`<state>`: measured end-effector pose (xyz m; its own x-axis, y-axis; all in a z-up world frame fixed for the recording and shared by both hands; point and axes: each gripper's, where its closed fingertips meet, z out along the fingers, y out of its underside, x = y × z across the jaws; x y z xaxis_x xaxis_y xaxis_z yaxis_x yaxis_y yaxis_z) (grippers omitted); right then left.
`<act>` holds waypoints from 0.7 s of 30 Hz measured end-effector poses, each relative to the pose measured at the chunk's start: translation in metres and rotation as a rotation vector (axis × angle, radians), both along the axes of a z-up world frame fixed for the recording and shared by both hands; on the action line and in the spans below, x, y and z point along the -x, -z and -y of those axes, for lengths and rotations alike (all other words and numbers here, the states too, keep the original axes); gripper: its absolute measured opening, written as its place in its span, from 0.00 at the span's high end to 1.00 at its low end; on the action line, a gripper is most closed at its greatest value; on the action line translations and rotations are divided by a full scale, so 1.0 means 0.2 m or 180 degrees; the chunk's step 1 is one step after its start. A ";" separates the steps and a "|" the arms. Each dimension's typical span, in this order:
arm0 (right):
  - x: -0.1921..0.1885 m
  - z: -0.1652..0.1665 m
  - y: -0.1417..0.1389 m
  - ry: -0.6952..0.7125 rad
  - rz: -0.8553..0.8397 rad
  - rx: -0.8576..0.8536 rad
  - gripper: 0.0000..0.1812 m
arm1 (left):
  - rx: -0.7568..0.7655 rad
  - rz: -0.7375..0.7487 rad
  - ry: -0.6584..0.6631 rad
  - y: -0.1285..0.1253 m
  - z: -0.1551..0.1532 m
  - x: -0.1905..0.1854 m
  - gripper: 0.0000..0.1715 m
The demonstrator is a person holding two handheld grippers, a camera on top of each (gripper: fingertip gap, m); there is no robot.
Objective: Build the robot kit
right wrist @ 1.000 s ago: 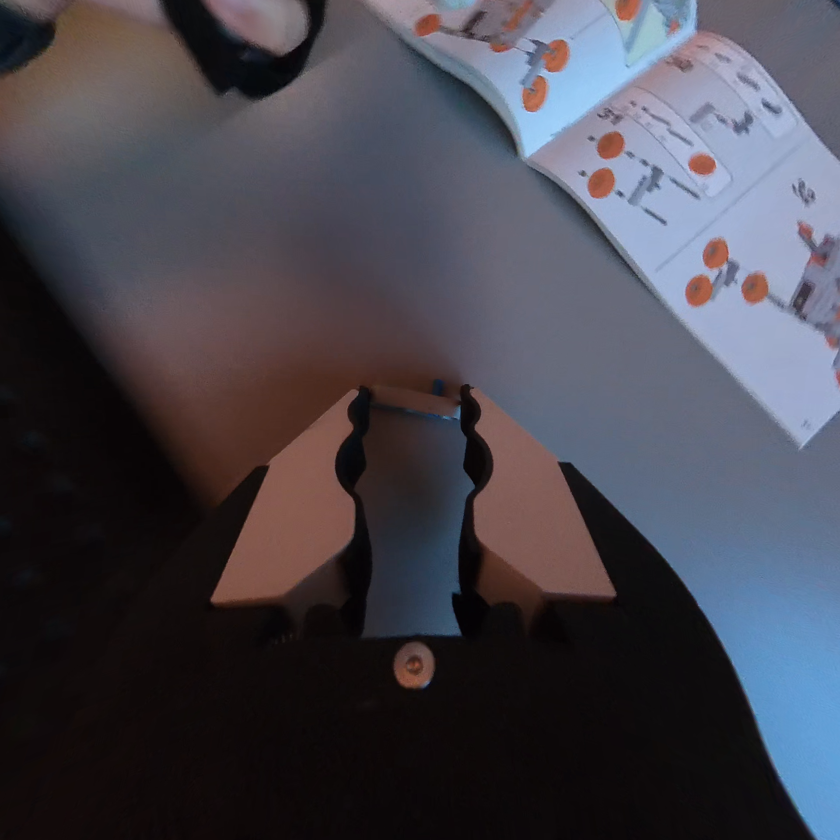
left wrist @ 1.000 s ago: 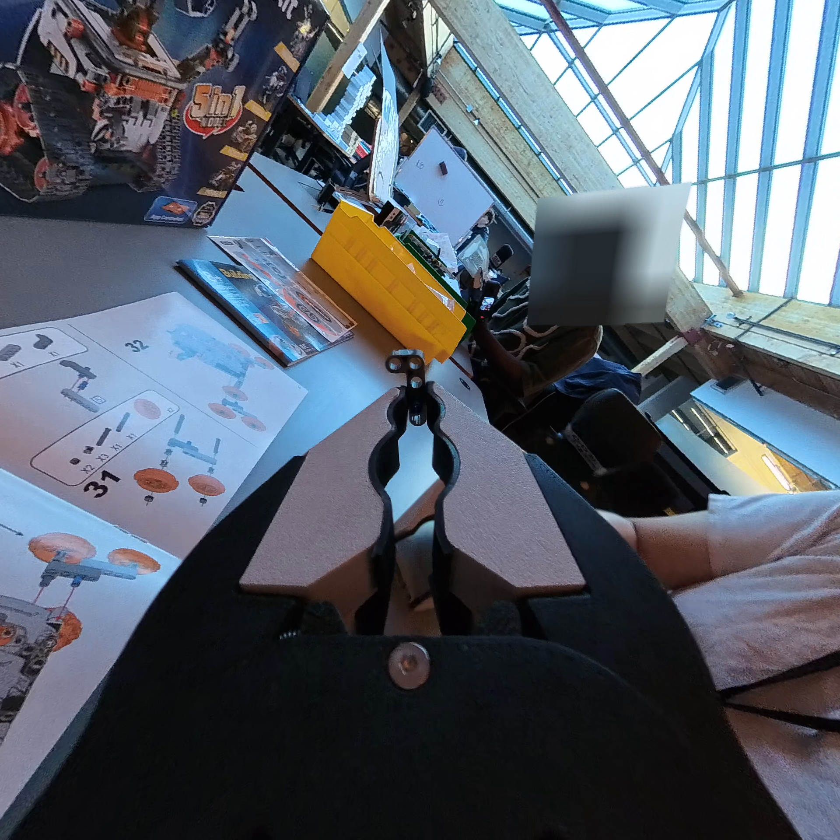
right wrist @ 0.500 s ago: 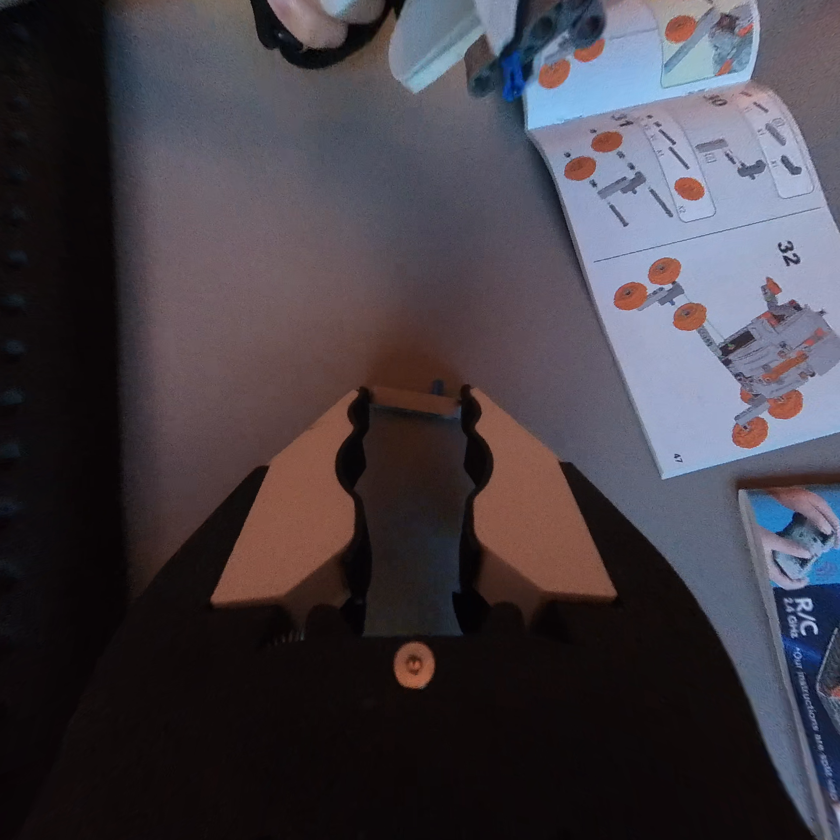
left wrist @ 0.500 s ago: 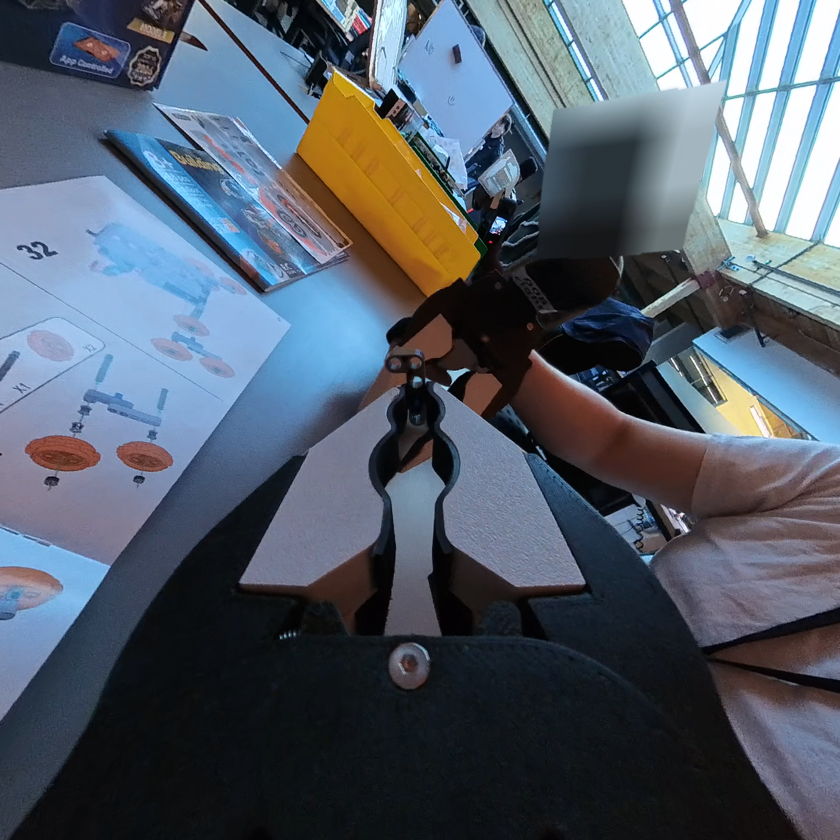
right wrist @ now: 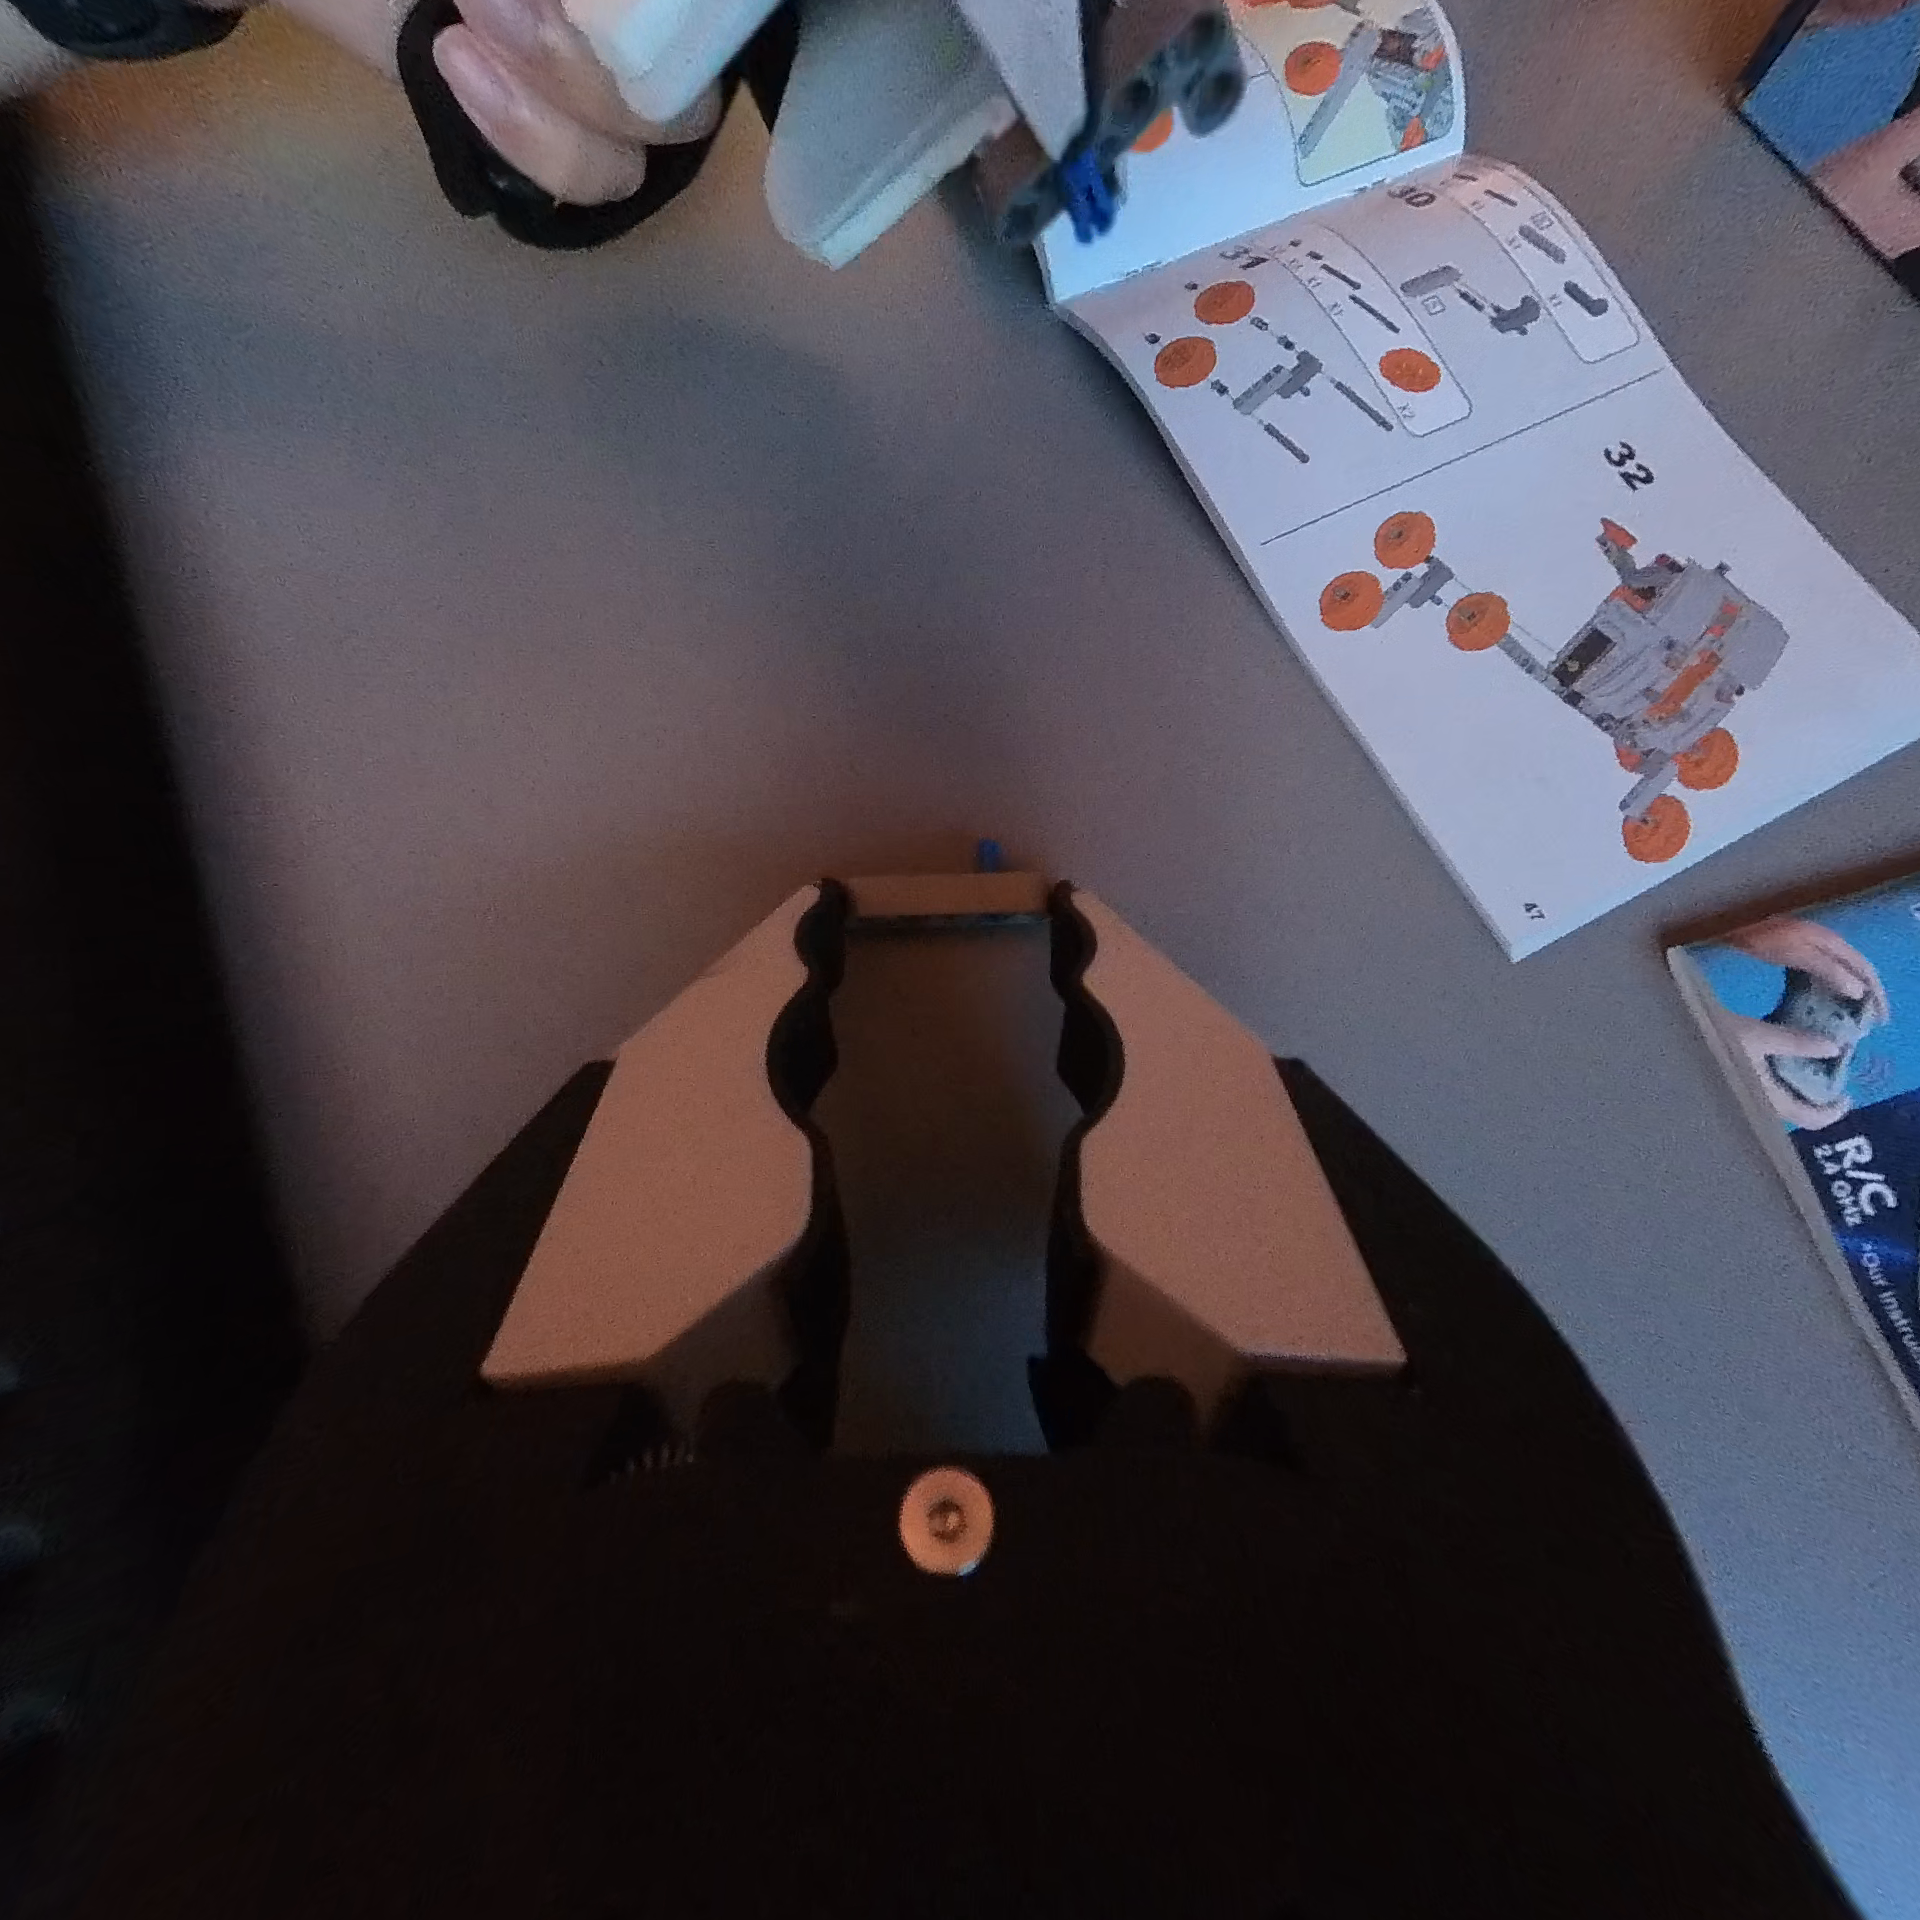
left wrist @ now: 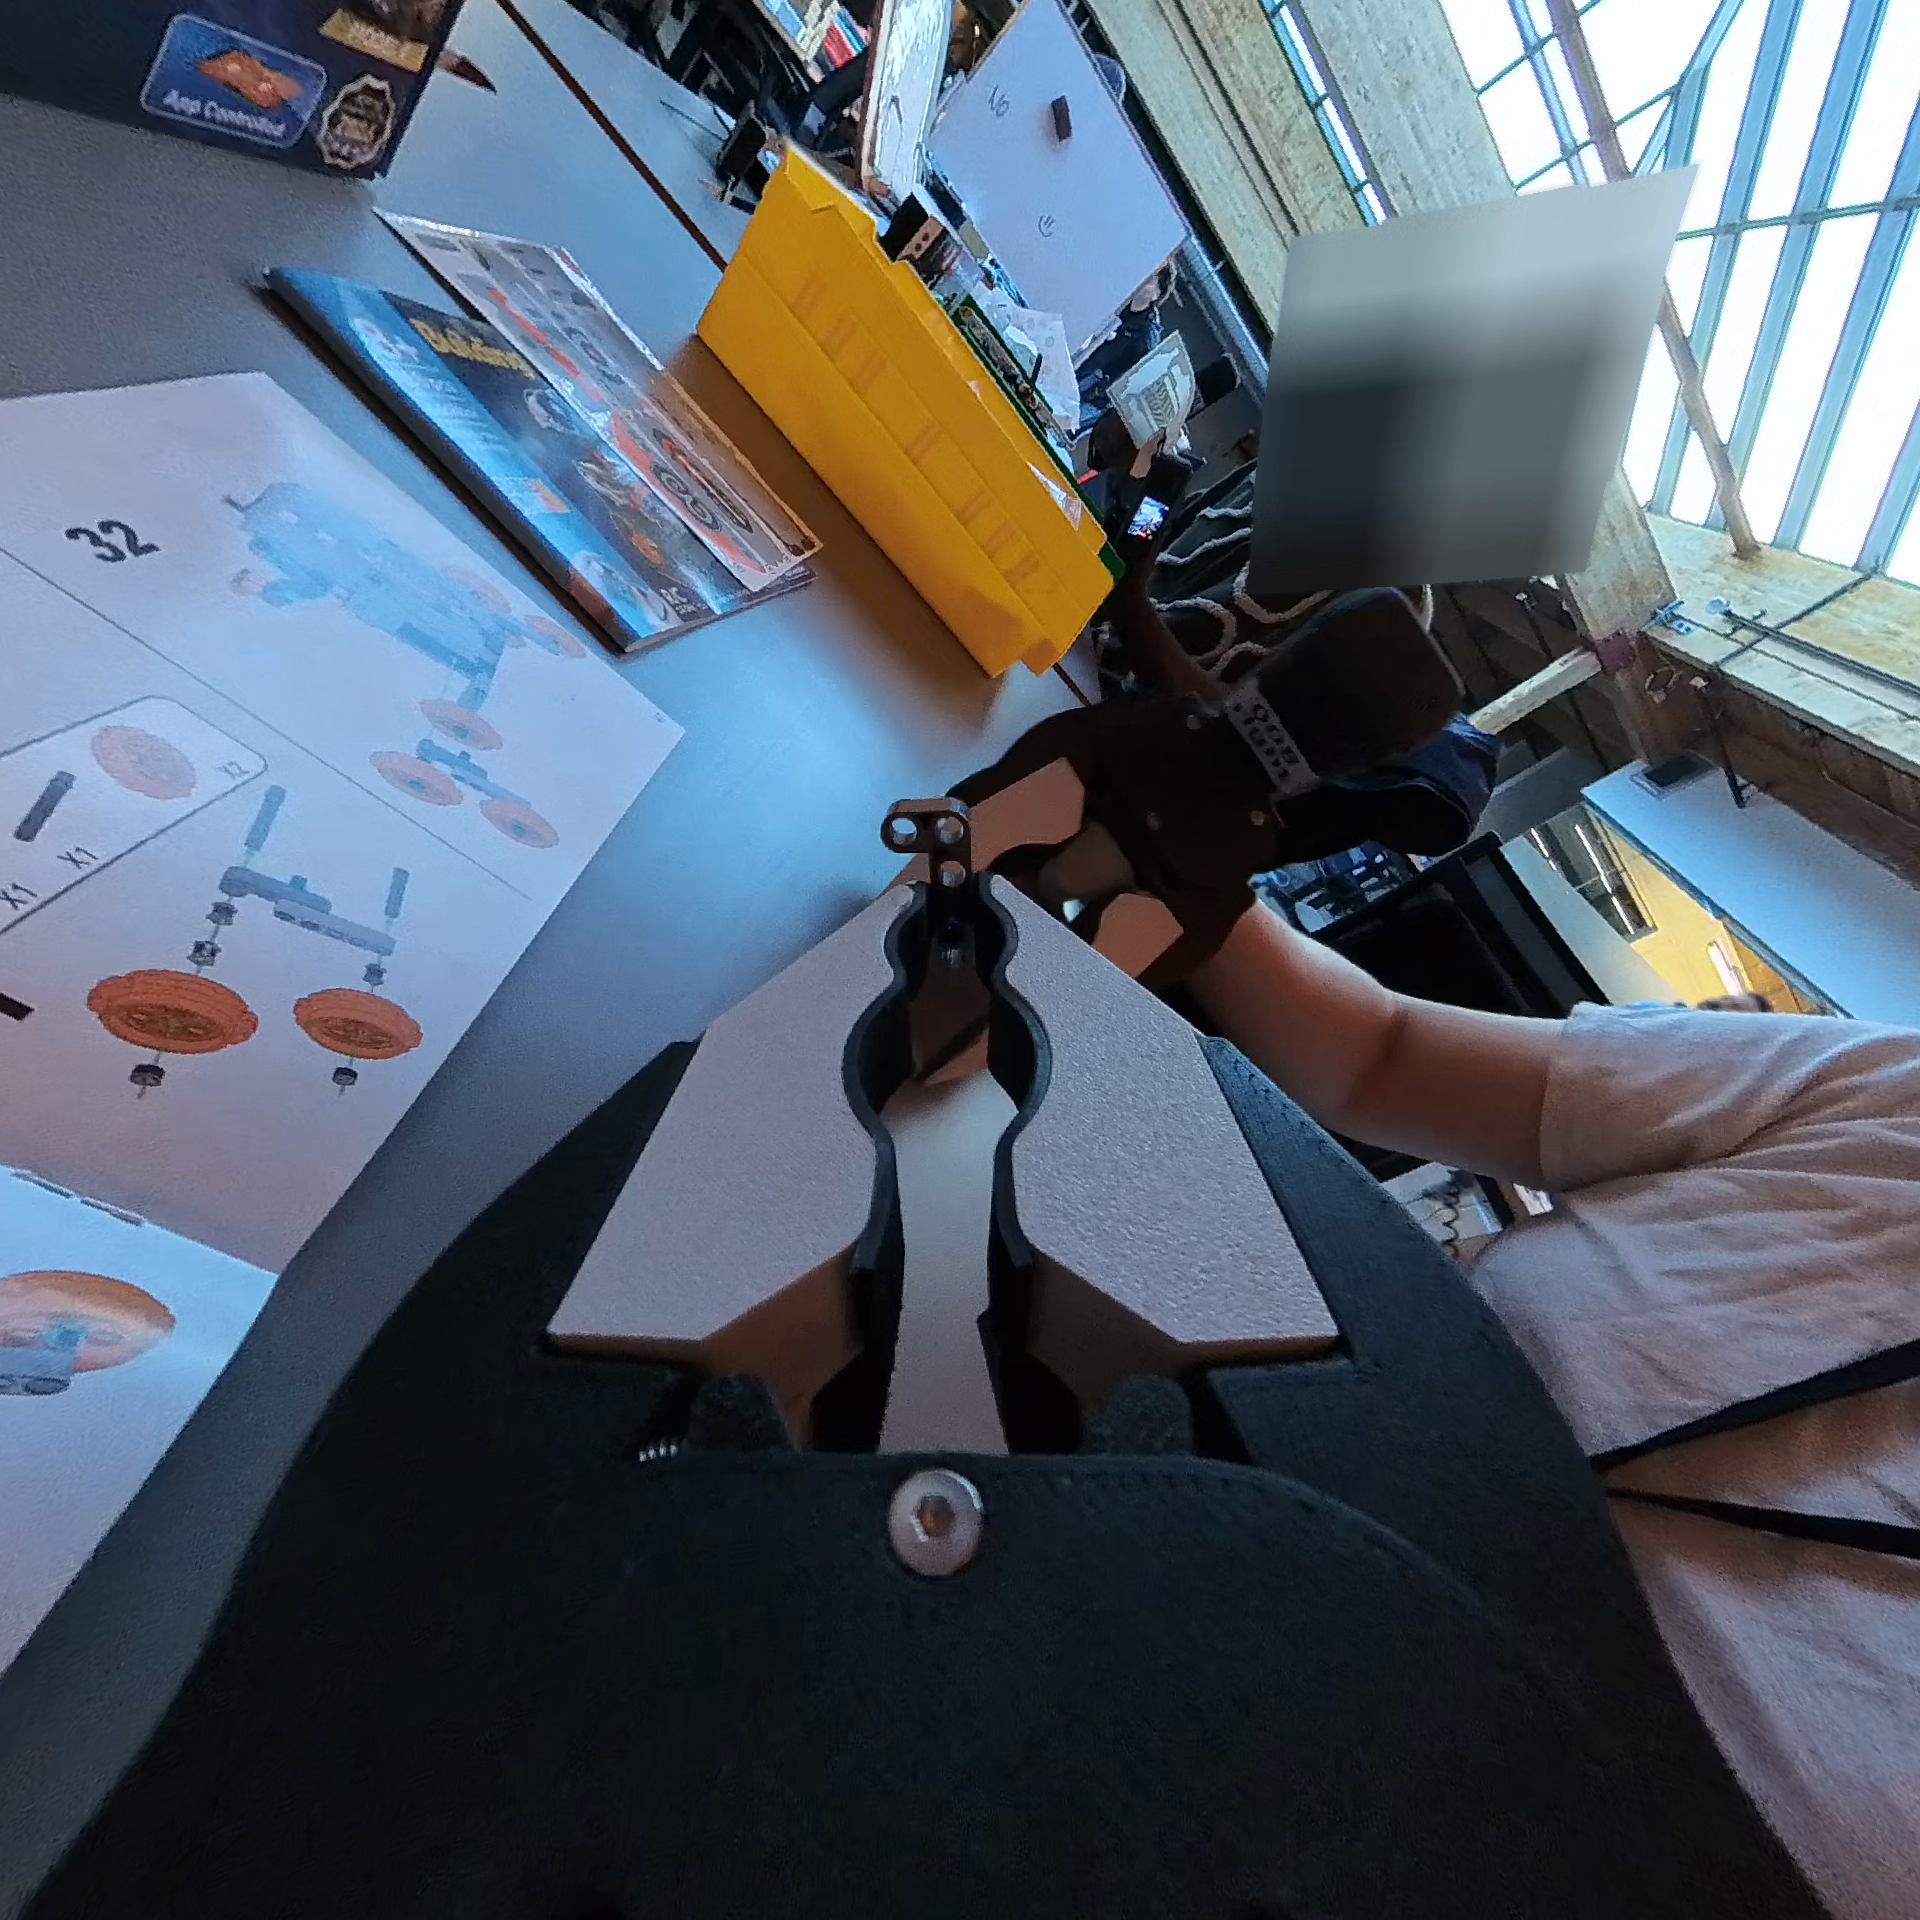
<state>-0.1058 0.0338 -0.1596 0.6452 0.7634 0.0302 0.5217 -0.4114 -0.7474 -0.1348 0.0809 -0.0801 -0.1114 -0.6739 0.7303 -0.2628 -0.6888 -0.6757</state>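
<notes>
**Operator:** What is the left gripper (left wrist: 948, 899) doing?

**Guide:** You are clamping it on a small dark grey beam piece (left wrist: 928, 836). The pierced end is sticking out past the fingertips at 12 o'clock, and a blue pin (right wrist: 1089, 197) is sitting on the piece, as the right wrist view is showing at 1 o'clock. The piece is hanging above the grey table (left wrist: 727, 831), not touching it.

**Operator:** And the right gripper (right wrist: 943, 902)?

**Guide:** You are holding its fingers part-way apart, gripping a thin dark axle (right wrist: 940, 923) crosswise between the tips. A small blue tip (right wrist: 985, 854) is showing just beyond it at 12 o'clock; what it belongs to cannot be told. In the left wrist view this gripper is sitting just beyond the beam piece, toward 1 o'clock.

**Operator:** What is lying around them?

**Guide:** An open instruction booklet (right wrist: 1558, 582) is lying flat on the table, at 9 o'clock of the left gripper and at 2 o'clock of the right. Beyond it, closed booklets (left wrist: 540, 447) are lying at 11 o'clock in the left wrist view. Farther out, a yellow bin (left wrist: 894, 416) is standing at 12 o'clock, and a dark printed box (left wrist: 239, 83) at the far 10 o'clock.
</notes>
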 end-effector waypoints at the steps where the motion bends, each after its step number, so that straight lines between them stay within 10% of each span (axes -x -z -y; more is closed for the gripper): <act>1: 0.00 -0.01 -0.01 -0.0041 0.0113 -0.0058 0.79 | 0.0036 -0.0026 0.0013 0.01 0.00 -0.01 0.98; 8: 0.02 -0.26 -0.38 -0.0337 0.0255 -0.1264 0.79 | 0.0440 0.0192 -0.0110 -0.08 -0.09 -0.09 0.98; 21: 0.02 -0.32 -0.28 -0.0663 0.0221 -0.1392 0.79 | 0.0305 0.0104 -0.0469 -0.01 -0.18 -0.09 0.98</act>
<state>-0.1089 0.0988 -0.1027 0.4651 0.7822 0.4145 0.6143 0.0519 -0.7873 -0.1164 0.1174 -0.0779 -0.0412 -0.6123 0.7895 -0.1334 -0.7798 -0.6117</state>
